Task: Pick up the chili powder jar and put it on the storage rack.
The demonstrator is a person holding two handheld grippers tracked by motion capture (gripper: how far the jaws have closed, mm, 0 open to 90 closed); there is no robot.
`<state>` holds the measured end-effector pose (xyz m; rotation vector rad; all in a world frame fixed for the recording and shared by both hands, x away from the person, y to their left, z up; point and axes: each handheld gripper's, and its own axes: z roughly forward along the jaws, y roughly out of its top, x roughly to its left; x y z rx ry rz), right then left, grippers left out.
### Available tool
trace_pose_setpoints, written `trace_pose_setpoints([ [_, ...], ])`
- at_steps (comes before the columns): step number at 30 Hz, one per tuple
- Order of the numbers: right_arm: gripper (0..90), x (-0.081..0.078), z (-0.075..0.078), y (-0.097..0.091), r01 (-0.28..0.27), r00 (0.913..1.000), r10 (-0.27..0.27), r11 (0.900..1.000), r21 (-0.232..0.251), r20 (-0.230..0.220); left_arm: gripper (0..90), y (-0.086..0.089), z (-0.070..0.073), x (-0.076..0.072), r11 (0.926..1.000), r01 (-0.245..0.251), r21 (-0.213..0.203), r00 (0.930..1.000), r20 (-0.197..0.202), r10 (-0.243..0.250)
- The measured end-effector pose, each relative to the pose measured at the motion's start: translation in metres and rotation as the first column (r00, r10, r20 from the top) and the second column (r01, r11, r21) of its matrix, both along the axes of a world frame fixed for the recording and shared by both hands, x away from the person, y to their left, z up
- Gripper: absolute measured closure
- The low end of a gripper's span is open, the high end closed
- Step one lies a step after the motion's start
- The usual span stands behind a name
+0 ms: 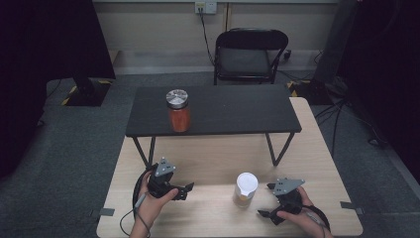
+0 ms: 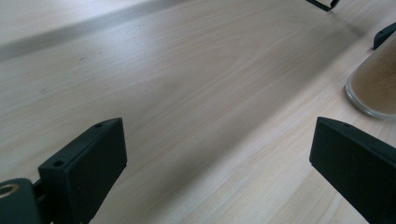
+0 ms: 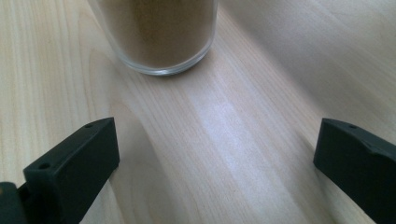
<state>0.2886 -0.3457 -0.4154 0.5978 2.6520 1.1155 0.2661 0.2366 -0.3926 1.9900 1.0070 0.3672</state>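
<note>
both grippers [image 1: 187,190] [image 1: 267,201] spread, empty | white-lidded jar [image 1: 245,189] between | orange jar [image 1: 178,110] on shelf [image 1: 233,111]

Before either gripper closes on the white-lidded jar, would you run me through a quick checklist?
1. Right gripper open: ok.
2. Left gripper open: ok.
3. Jar with white lid upright on the wooden table: ok.
4. Jar between the right gripper's jaws: not ok, it stands ahead of them.
5. Lid tight: cannot tell.
6. Orange jar on the black shelf, out of the way: ok.

An orange-filled jar [image 1: 178,112] stands on the black shelf [image 1: 233,111].
</note>
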Motion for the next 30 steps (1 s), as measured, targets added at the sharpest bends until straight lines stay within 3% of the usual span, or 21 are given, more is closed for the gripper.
trace_pose_setpoints([
  [9,0.0,0.0,0.0,0.0,0.0,1.0,0.0,1.0,0.0,0.0,3.5,-0.006,-0.007,0.002,0.9993,0.004,0.037,0.9997,-0.024,-0.003],
  [22,0.0,0.0,0.0,0.0,0.0,1.0,0.0,1.0,0.0,0.0,3.7,-0.017,-0.012,0.003,0.9905,0.012,0.137,0.9995,-0.031,-0.008],
  [30,0.0,0.0,0.0,0.0,0.0,1.0,0.0,1.0,-0.001,-0.001,3.8,-0.02,-0.015,0.004,0.987,0.016,0.16,0.9992,-0.04,-0.01],
])
